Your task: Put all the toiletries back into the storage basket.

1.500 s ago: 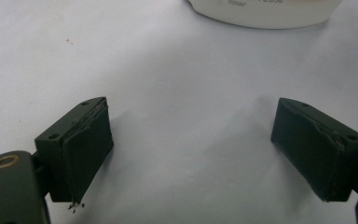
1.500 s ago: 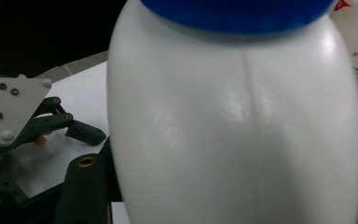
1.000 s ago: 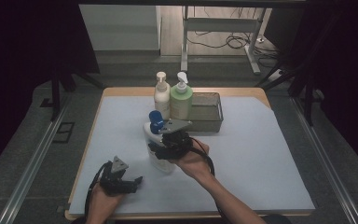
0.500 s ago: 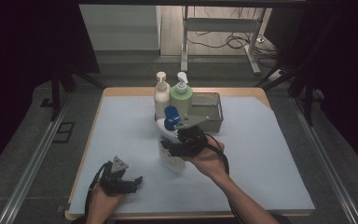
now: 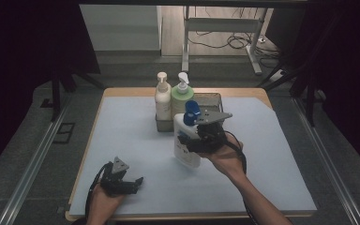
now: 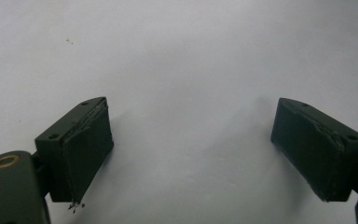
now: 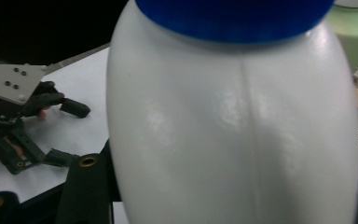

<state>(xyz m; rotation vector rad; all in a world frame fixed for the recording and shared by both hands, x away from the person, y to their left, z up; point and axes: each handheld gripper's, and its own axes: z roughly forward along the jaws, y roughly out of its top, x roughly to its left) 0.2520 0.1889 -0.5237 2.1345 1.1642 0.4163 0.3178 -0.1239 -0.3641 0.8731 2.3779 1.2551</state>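
**A:** so what's the bottle (image 5: 186,136) like? Asking about the one in the right gripper (image 5: 193,138).

**B:** white plastic, chunky and rounded, with a blue cap (image 5: 191,112) on top. In the high view there's a small dark label patch low on its front, too tiny to read. In the right gripper view it's smooth and glossy, with a faint mould seam running down the middle and the cap's blue band along the top edge.

**A:** and it's actually gripped?

**B:** yep, the jaws are pinching its body from the sides, about halfway spread because the thing is wide. It's held upright over the middle of the mat (image 5: 136,140), tipped a touch.

**A:** where's that against the other stuff?

**B:** just at 6 o'clock from the tray (image 5: 213,99), which sits at the mat's 12 o'clock edge. A cream pump bottle (image 5: 162,96) and a green pump bottle (image 5: 182,95) stand at the tray's left end, cream one further left.

**A:** left gripper (image 5: 130,183)?

**B:** down around 7 o'clock, low on the mat, jaws spread wide with nothing between them, just bare mat in its own view.
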